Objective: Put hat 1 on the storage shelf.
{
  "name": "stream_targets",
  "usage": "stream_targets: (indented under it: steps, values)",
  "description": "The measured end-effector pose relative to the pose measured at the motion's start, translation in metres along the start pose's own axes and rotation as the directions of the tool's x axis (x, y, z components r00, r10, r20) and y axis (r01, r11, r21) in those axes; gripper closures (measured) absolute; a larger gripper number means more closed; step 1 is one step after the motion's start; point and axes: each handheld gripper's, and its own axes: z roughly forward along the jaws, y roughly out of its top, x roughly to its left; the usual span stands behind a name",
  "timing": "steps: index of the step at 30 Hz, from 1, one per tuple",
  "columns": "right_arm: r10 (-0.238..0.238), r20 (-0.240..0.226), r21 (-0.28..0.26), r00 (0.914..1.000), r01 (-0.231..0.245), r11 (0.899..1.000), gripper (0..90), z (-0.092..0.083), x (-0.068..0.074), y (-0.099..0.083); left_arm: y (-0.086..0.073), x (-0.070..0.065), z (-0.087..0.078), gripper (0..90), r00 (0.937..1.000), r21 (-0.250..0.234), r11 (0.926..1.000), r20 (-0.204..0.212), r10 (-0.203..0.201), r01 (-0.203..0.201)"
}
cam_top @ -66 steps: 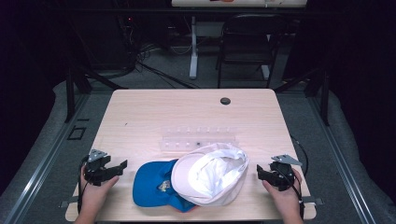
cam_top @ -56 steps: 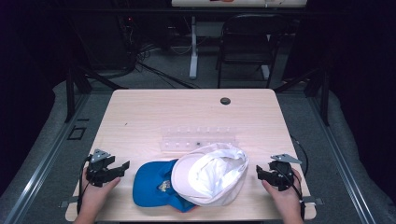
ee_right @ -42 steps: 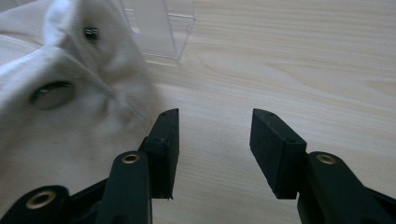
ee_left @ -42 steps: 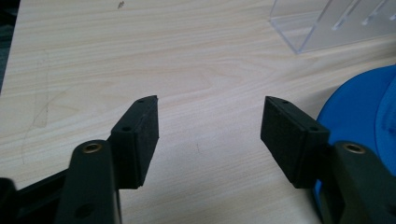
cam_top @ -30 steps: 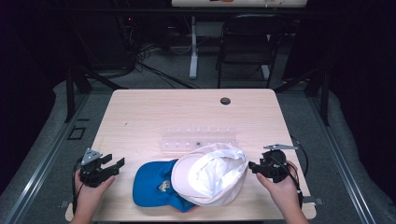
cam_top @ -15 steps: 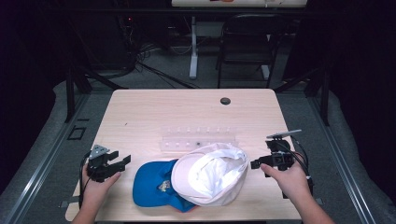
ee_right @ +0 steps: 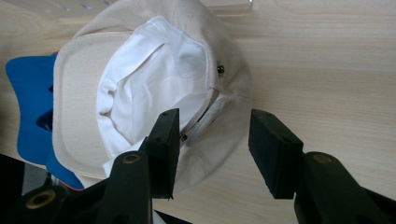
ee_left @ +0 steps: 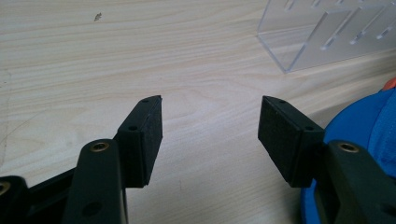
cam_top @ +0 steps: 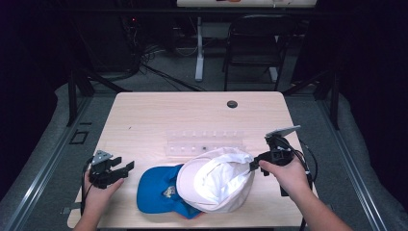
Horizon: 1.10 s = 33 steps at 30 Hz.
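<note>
- High view: the right gripper (cam_top: 256,162) sits at the rim of the white cap (cam_top: 215,179), which lies upturned on the bench (cam_top: 159,115), lining up. The cap overlaps a blue cap (cam_top: 156,188) on the side away from that gripper. A clear rack (cam_top: 204,142) stands just beyond both caps. The left gripper (cam_top: 126,169) rests near the blue cap's far edge, apart from it, with its jaws spread and nothing between them.
- Left gripper view: the jaws stand wide over bare bench. The blue cap (ee_left: 364,126) lies just beside the right-hand jaw, and the rack's (ee_left: 327,32) corner is ahead of it.
- Right gripper view: the jaws have just been closing, yet they are parted and not pressing. The white cap's (ee_right: 154,88) back edge, with its strap and small snap, lies between them, nearer the left-hand jaw. I judge this a pinch about to land on that edge.
- Handling: the cap looks light and soft, so it should fold and sag once lifted, and the loose lining may bunch. The stitched rim by the strap seems the firmest place to take hold. The brim, the end farthest from the right gripper, is probably stiffer. Lifting may drag the blue cap where the two overlap.
</note>
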Motion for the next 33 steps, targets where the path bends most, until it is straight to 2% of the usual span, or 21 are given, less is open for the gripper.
stream_targets:
  steps: [3,5,6,8,9,10,11,12,14,16,18,19,23,26,29,30,31,32,33]
  values:
    - [0.011,-0.013,0.01,0.9998,-0.011,1.0,54.5,0.002,0.002,0.004,0.0,0.0,0.0,40.5,1.0,0.016,0.9998,0.001,0.008,-0.008]
    - [0.017,-0.017,-0.012,0.9997,-0.017,1.0,54.4,0.002,0.005,0.005,0.0,0.0,0.0,40.5,1.0,0.008,0.9999,0.0,0.007,-0.007]
    - [0.018,-0.009,0.008,0.9998,-0.018,1.0,54.3,0.002,0.006,0.007,0.0,0.0,0.001,40.5,1.0,0.004,1.0,0.0,0.005,-0.005]
    - [0.023,-0.011,0.006,0.9997,-0.023,1.0,53.9,0.003,0.007,0.008,0.0,0.0,0.001,40.5,1.0,0.004,1.0,0.0,0.004,-0.004]
    - [0.019,-0.001,0.012,0.9998,-0.019,1.0,53.9,0.004,0.009,0.009,0.0,0.0,0.001,40.6,1.0,0.005,1.0,0.001,0.005,-0.005]
    - [0.023,0.037,0.013,0.9991,-0.023,1.0,53.9,0.008,0.011,0.01,0.0,0.0,0.001,40.5,1.0,0.005,1.0,0.001,0.005,-0.005]
    - [0.023,0.037,0.013,0.9991,-0.023,1.0,53.9,0.008,0.011,0.01,0.0,0.0,0.001,40.5,1.0,0.005,1.0,0.001,0.005,-0.005]
    - [0.034,0.045,0.036,0.9984,-0.036,0.999,54.0,0.012,0.011,0.011,-0.001,0.0,0.001,40.5,1.0,0.004,1.0,0.002,0.005,-0.005]
    - [0.022,0.048,0.046,0.9986,-0.024,0.999,54.3,0.014,0.01,0.01,-0.001,0.0,0.001,40.5,1.0,0.006,1.0,0.002,0.007,-0.007]
    - [0.04,0.058,0.069,0.9975,-0.044,0.997,56.9,0.021,0.011,0.009,-0.001,0.0,0.002,40.5,1.0,0.007,1.0,0.003,0.006,-0.006]
    - [0.034,0.066,0.071,0.9972,-0.039,0.997,57.1,0.023,0.01,0.009,-0.001,0.0,0.002,40.5,1.0,0.008,1.0,0.003,0.006,-0.006]
    - [0.029,0.068,0.096,0.9973,-0.035,0.995,57.4,0.023,0.009,0.009,-0.001,0.0,0.002,40.5,1.0,0.01,0.9999,0.002,0.007,-0.007]
    - [0.036,0.093,0.095,0.995,-0.045,0.995,60.8,0.026,0.009,0.01,-0.001,0.0,0.002,40.5,1.0,0.009,0.9999,0.002,0.006,-0.006]
    - [0.029,0.104,0.108,0.9942,-0.04,0.993,65.5,0.028,0.01,0.01,-0.001,0.001,0.002,40.5,1.0,0.011,0.9999,0.002,0.005,-0.005]
    - [0.002,0.14,0.134,0.9901,-0.021,0.991,71.7,0.031,0.013,0.008,-0.001,0.001,0.002,40.5,1.0,0.014,0.9999,0.0,0.002,-0.002]
    - [0.008,0.141,0.109,0.99,-0.024,0.994,73.0,0.034,0.015,0.006,-0.001,0.001,0.003,40.5,1.0,0.013,0.9999,0.001,0.001,-0.001]
    - [-0.014,0.148,0.134,0.989,-0.006,0.991,74.4,0.034,0.016,0.007,-0.001,0.001,0.003,40.5,1.0,0.014,0.9999,0.001,0.001,-0.001]
    - [-0.059,0.179,0.163,0.982,0.03,0.986,77.2,0.034,0.017,0.006,-0.002,0.002,0.003,40.5,1.0,0.014,0.9999,0.001,-0.002,0.002]
    - [-0.059,0.179,0.163,0.982,0.03,0.986,77.2,0.034,0.017,0.006,-0.002,0.002,0.003,40.5,1.0,0.014,0.9999,0.001,-0.002,0.002]
